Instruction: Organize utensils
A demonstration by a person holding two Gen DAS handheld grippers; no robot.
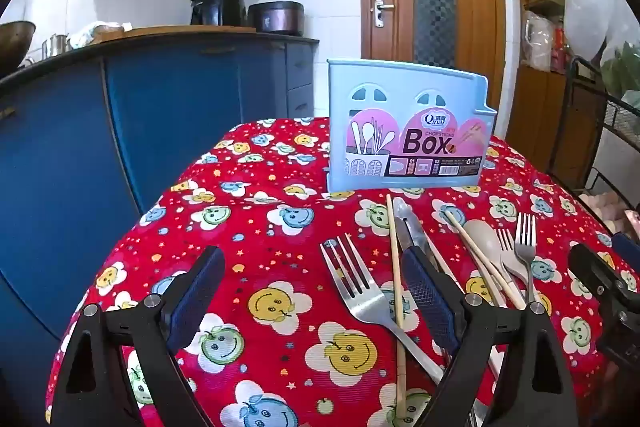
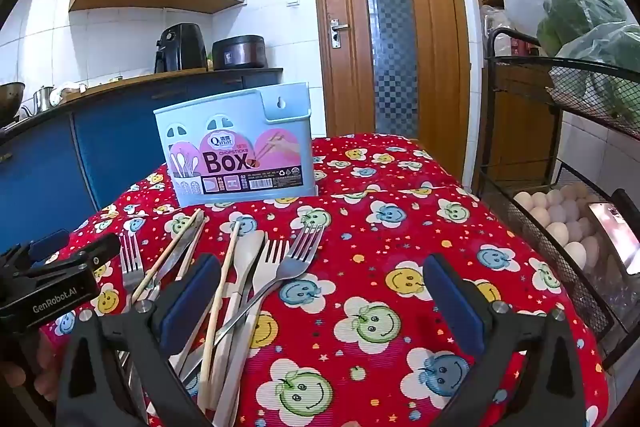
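Utensils lie loose on the red flowered tablecloth (image 1: 248,211) in front of the pale blue chopsticks box (image 1: 408,131), which stands upright farther back. The left gripper (image 1: 316,291) is spread wide and holds nothing; a metal fork (image 1: 360,291) and a chopstick (image 1: 396,279) lie between its fingers. The right gripper (image 2: 320,299) is also wide and empty, with a wooden spoon (image 2: 244,259), forks and chopsticks by its left finger (image 2: 188,303).
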